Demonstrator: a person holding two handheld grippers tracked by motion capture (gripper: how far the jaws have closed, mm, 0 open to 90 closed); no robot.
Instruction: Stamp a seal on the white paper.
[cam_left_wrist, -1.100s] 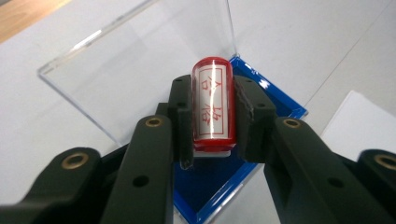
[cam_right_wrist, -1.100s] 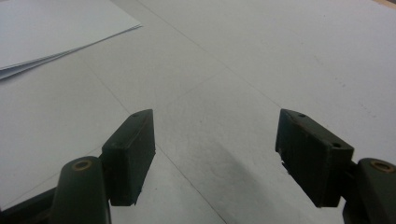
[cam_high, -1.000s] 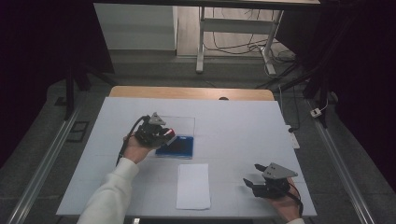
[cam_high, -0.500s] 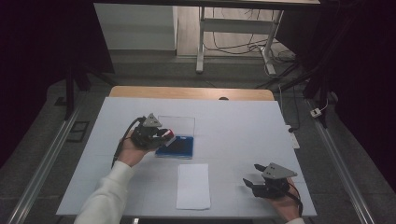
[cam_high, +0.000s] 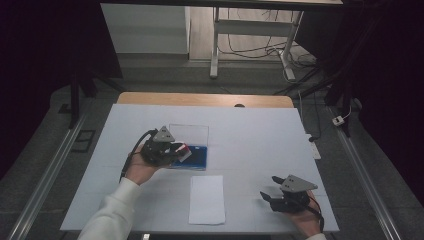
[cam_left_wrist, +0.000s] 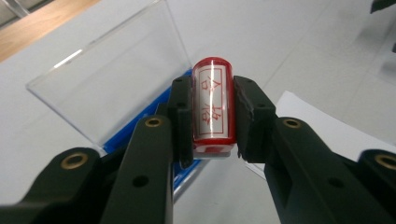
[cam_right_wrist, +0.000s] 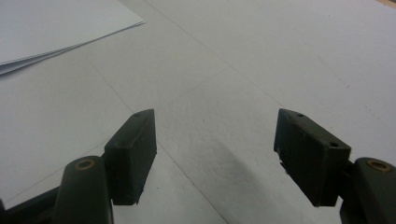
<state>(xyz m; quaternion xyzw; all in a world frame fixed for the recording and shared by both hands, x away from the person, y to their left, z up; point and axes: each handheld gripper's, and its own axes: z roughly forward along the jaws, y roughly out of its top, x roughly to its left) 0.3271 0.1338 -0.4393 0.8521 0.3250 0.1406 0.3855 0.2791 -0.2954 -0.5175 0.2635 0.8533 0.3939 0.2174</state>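
- Our left gripper (cam_left_wrist: 212, 116) pinches the red stamp (cam_left_wrist: 213, 105) above the blue ink-pad case (cam_high: 192, 156).
- The paper sheet (cam_high: 207, 198) lies nearer, slightly right (stamp's long axis runs along the jaws).
- Our right gripper (cam_right_wrist: 215, 158), jaws spread, idles far right.

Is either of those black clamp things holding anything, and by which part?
The left gripper grips a small red cylindrical stamp by its two long sides. The right gripper is open, holding nothing.
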